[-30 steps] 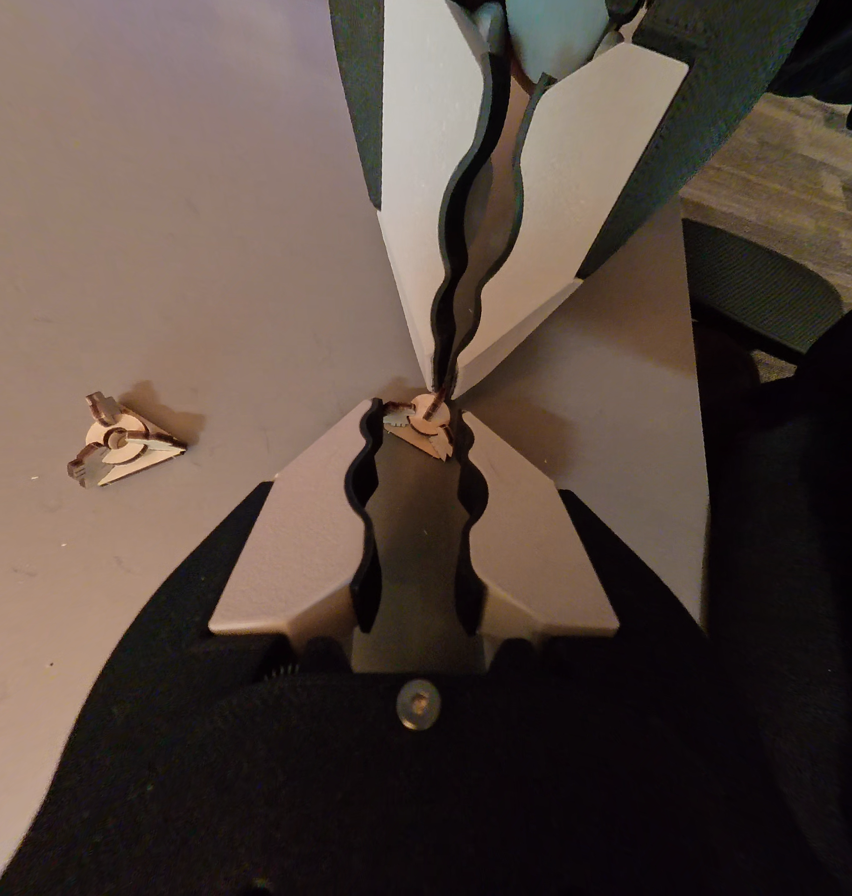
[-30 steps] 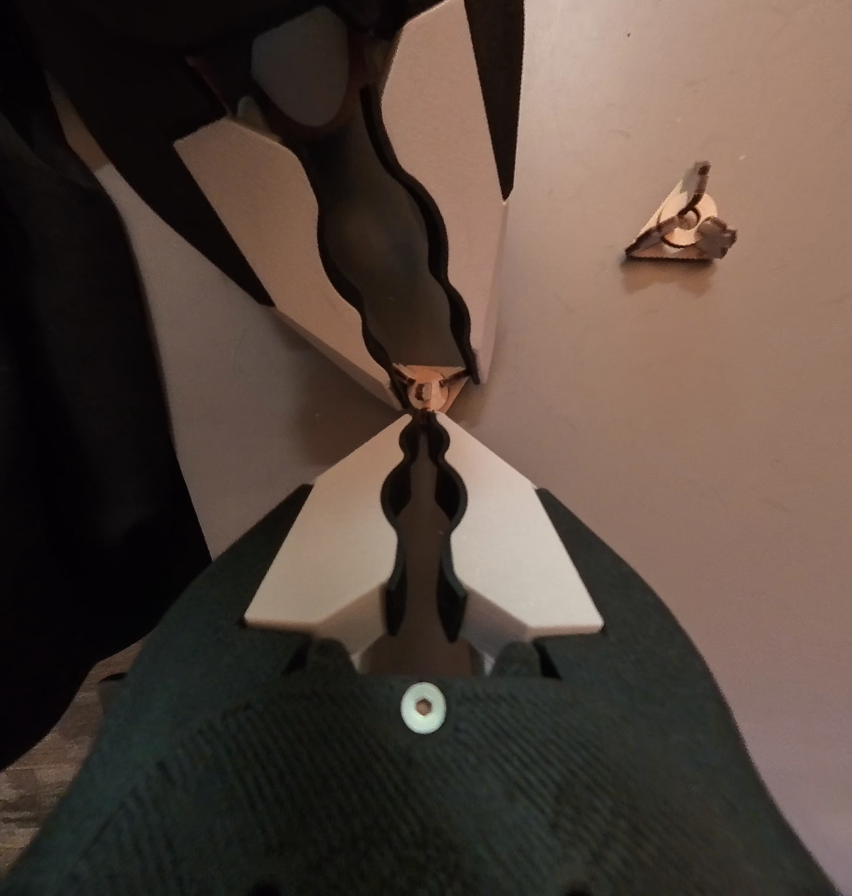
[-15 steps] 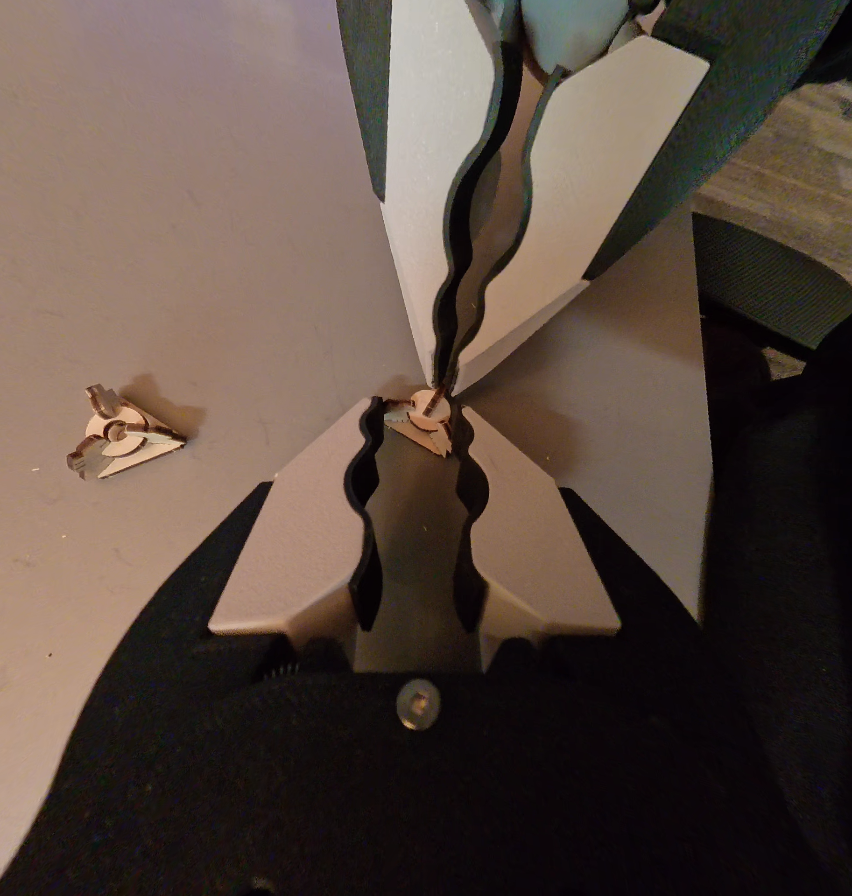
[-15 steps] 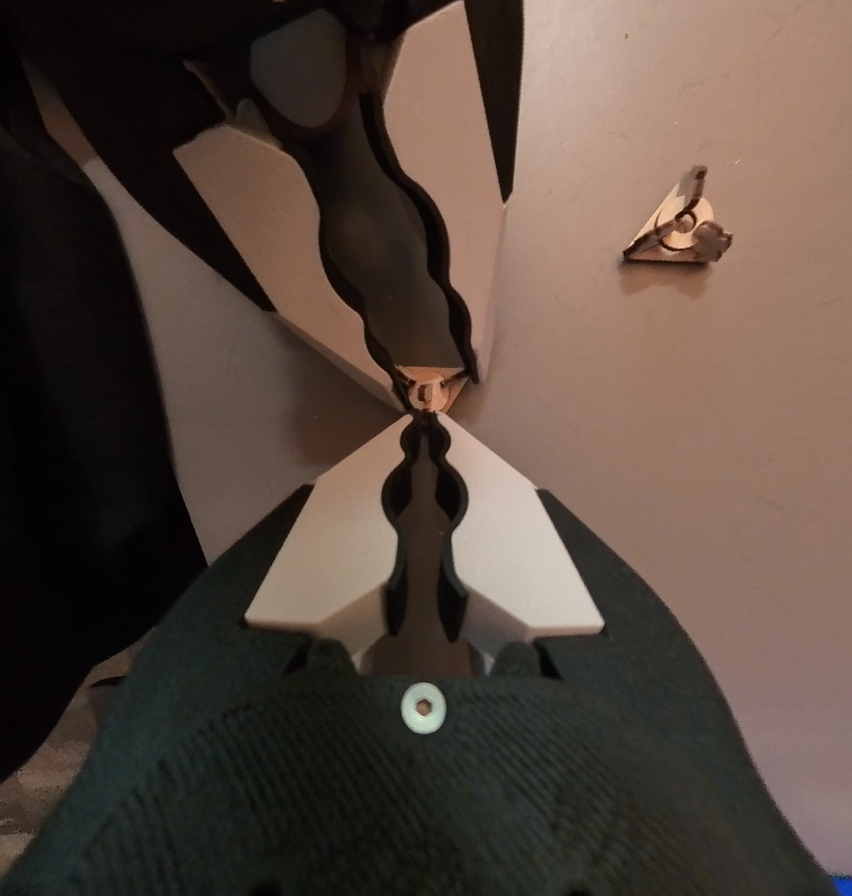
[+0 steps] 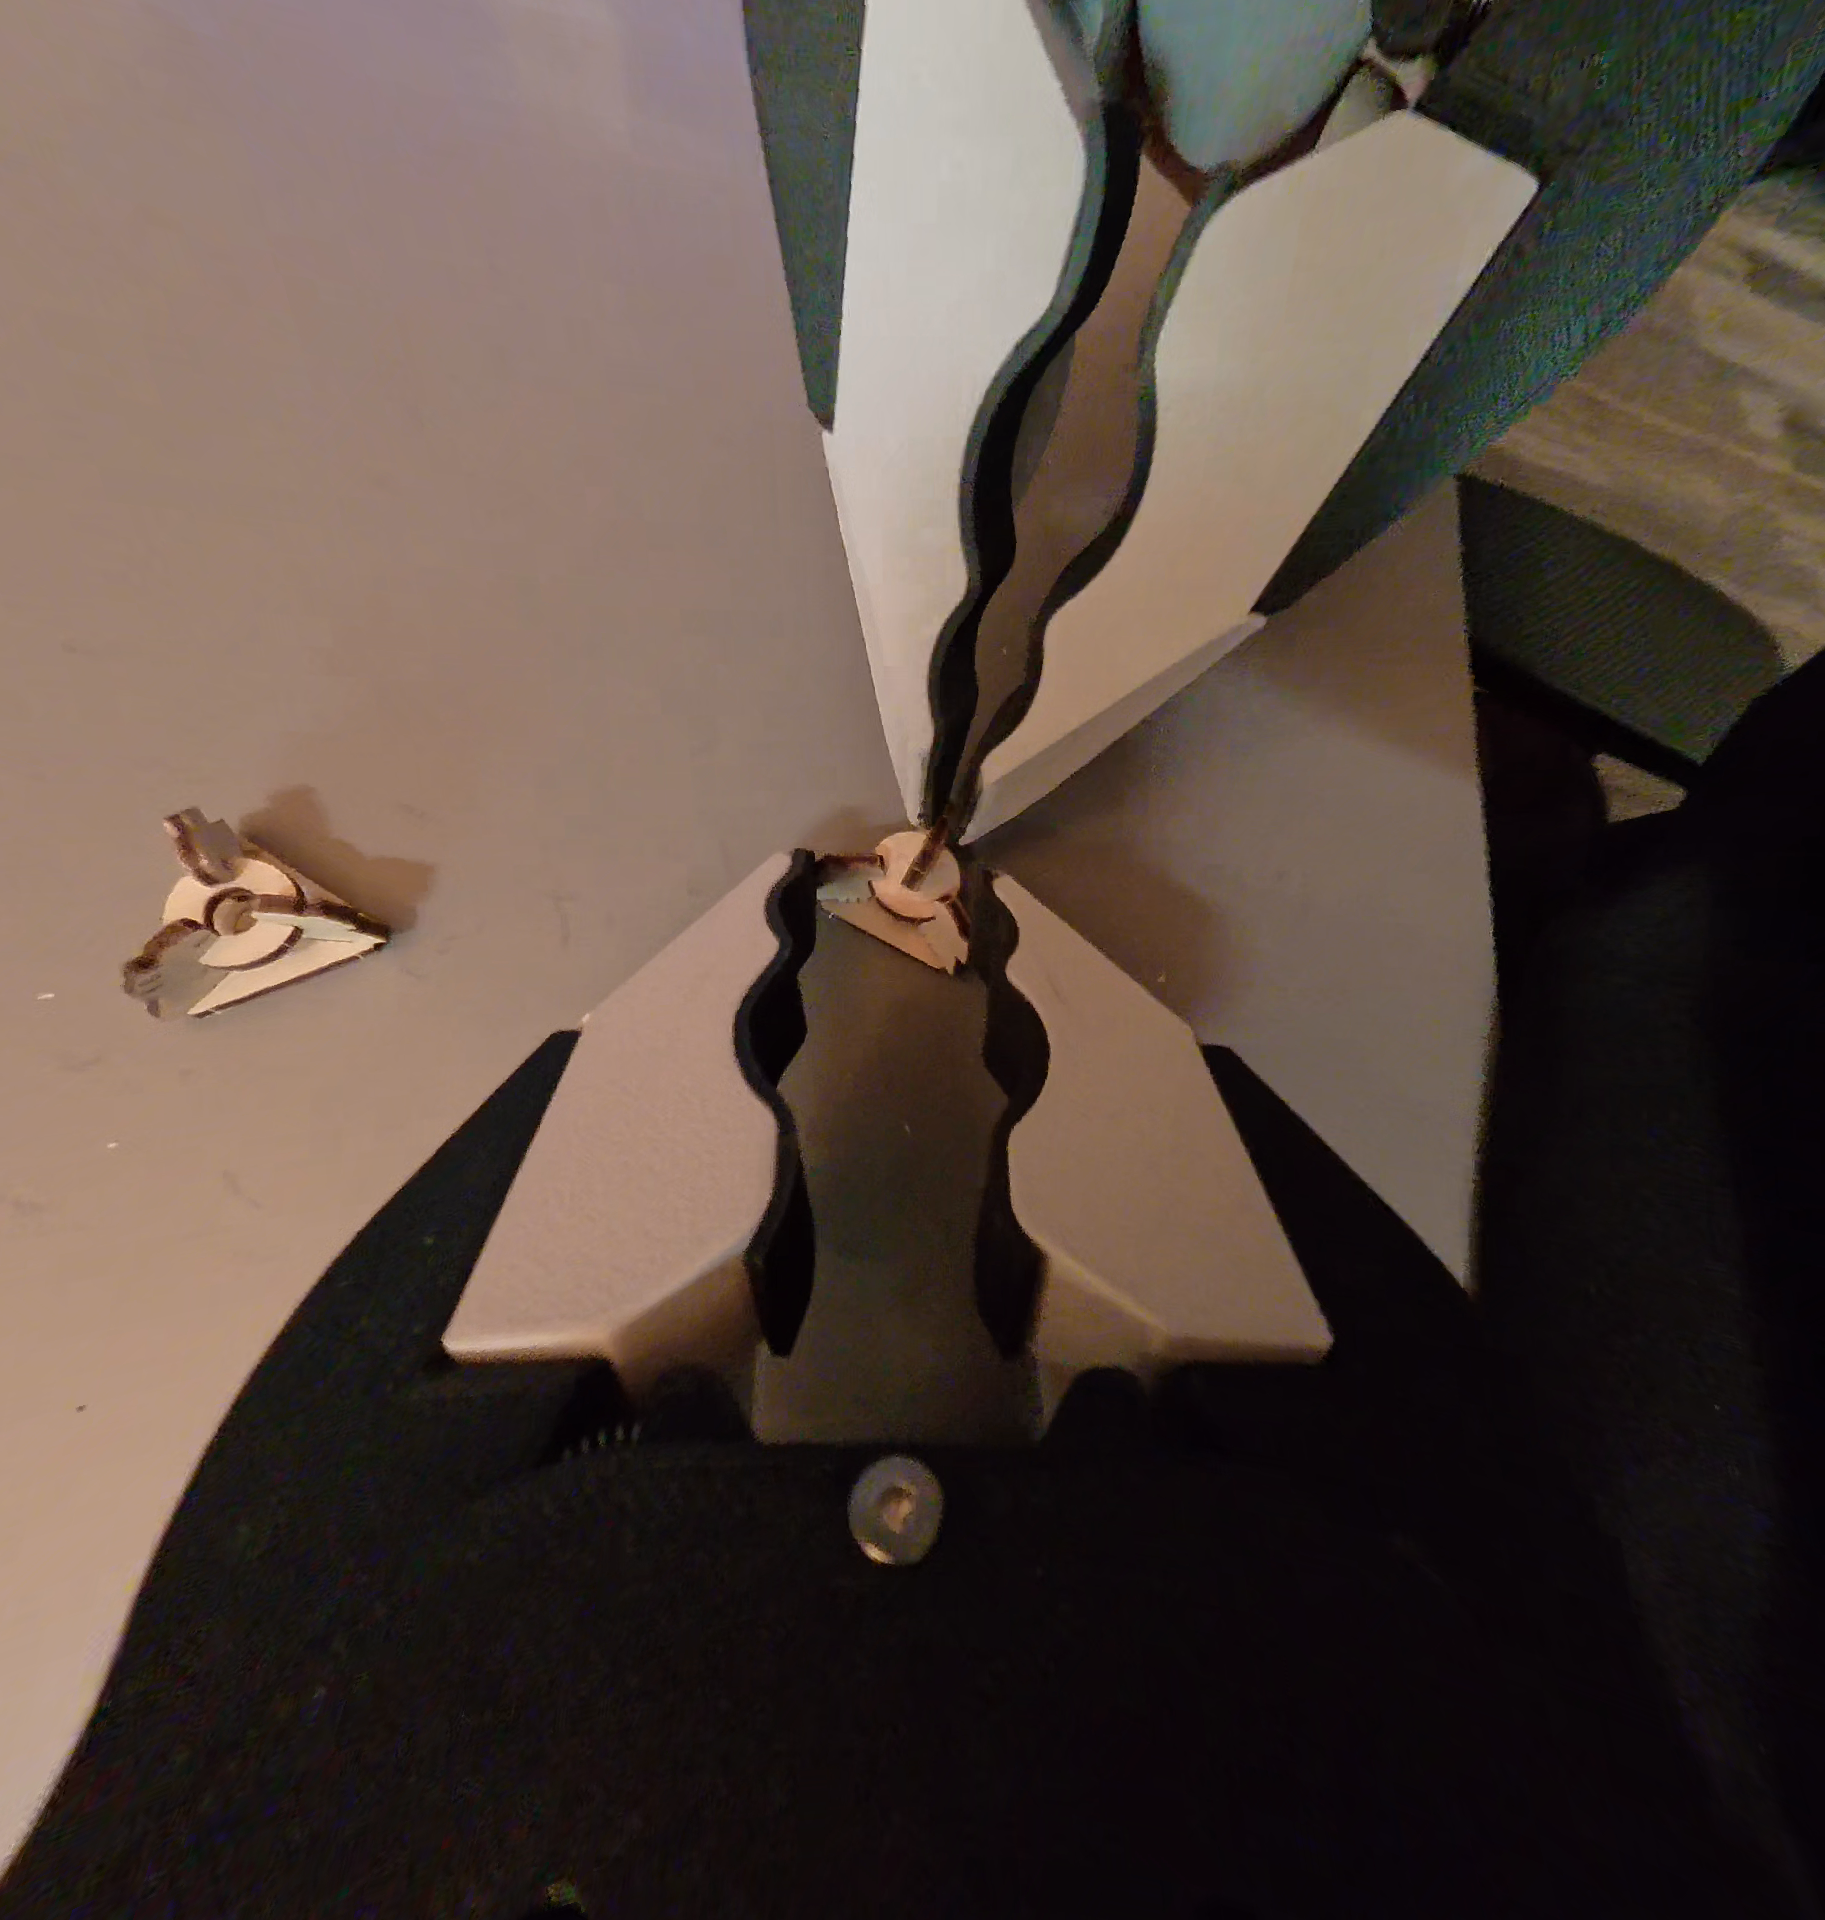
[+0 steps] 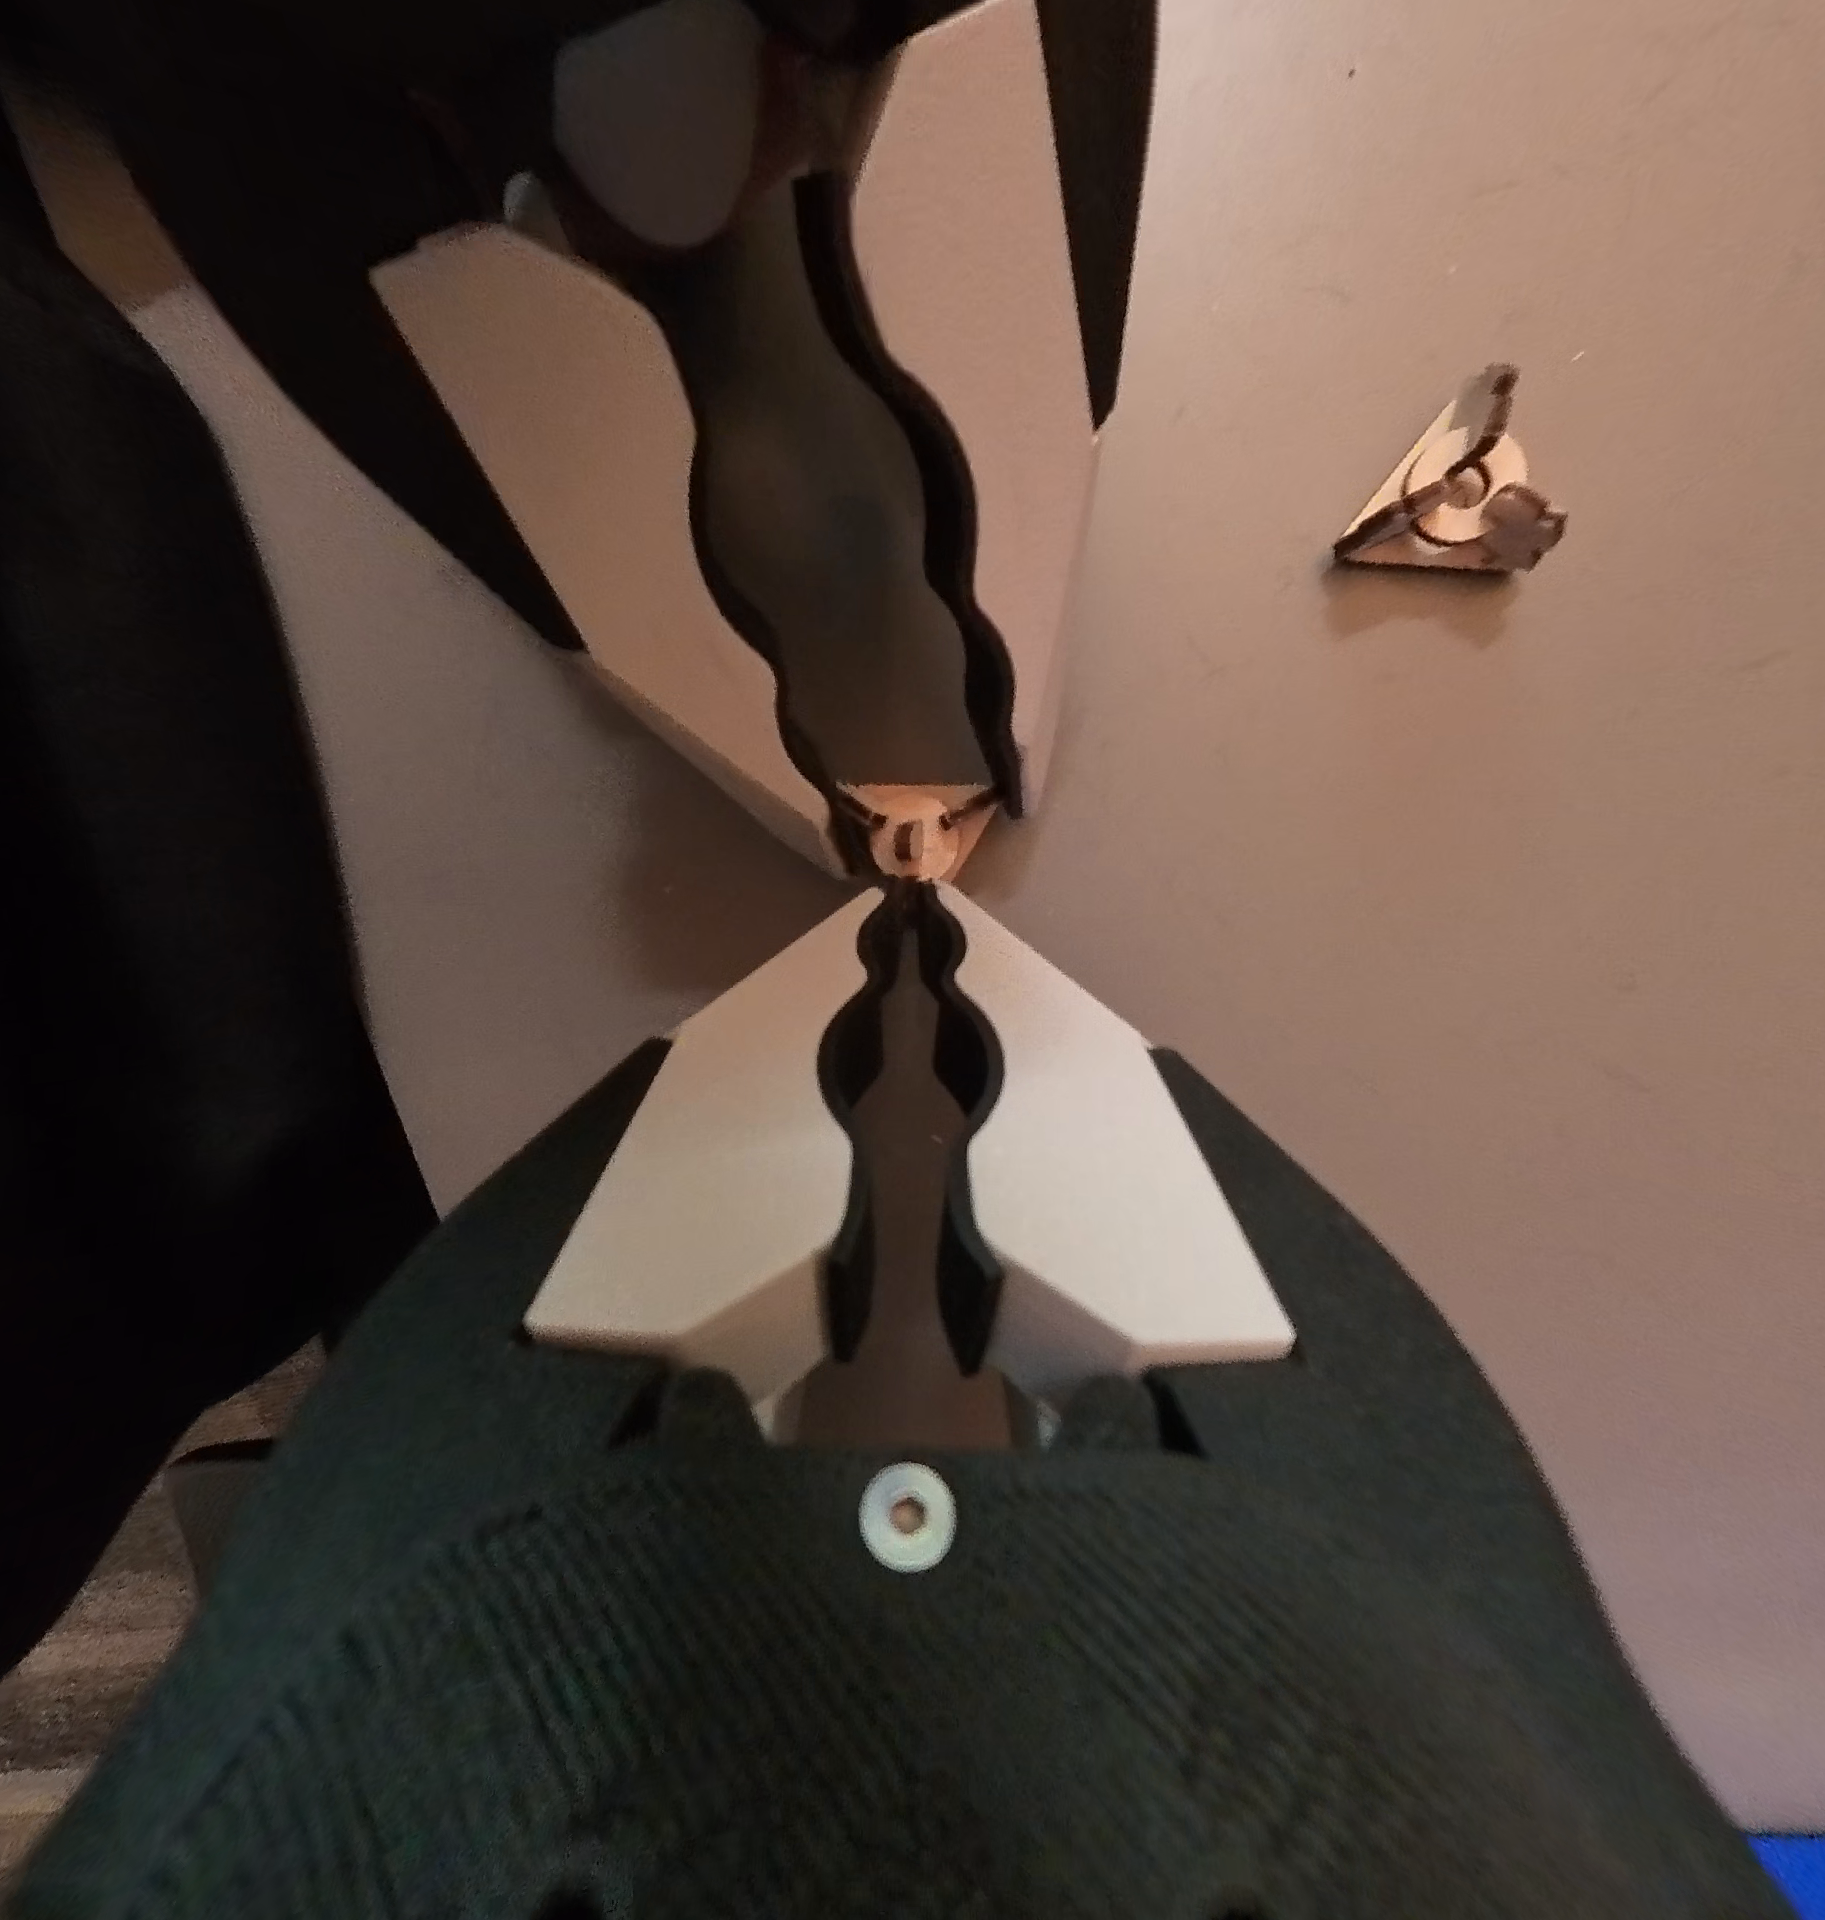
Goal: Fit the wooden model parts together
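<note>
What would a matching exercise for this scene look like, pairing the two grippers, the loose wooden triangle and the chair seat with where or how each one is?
Things:
1. left gripper
2. right gripper
3. loose wooden triangle
4. dark chair seat

States or places:
A. lying free on the table
B. pinched on the thin wooden pin
C. beyond the table's edge
D. clamping the held wooden triangle at its fingertips

Pairs: 1-D, 2-B, 3-A, 4-C
</note>
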{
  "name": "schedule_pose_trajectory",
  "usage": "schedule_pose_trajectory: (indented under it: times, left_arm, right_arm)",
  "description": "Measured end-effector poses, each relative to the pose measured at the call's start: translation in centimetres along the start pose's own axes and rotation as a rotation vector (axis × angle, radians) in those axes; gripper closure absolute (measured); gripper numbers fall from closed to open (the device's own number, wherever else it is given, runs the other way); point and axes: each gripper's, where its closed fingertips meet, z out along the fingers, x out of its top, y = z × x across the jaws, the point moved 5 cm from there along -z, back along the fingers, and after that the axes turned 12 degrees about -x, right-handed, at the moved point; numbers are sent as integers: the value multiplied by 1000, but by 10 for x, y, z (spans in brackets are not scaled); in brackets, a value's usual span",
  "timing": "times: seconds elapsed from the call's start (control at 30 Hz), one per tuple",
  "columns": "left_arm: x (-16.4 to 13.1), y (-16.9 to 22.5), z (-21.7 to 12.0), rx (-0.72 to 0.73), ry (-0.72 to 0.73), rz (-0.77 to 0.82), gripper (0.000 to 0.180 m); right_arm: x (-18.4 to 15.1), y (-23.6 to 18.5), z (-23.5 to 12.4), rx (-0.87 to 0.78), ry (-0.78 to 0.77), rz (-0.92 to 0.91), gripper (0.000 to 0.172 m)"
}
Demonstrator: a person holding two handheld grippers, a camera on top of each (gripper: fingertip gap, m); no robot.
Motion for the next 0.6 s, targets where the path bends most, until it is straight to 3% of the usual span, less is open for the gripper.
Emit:
schedule_pose_trajectory:
  times: [0.03,0.2,0.6]
  left_arm:
    - [0,0,-1,-38,10,-19,149]
    - [0,3,-3,-130,25,-48,139]
    - [-5,3,-6,-90,-20,19,149]
  right_arm:
    - [0,0,0,2,0,3,171]
    - [0,0,0,0,0,-16,171]
    - [2,4,1,102,14,-79,171]
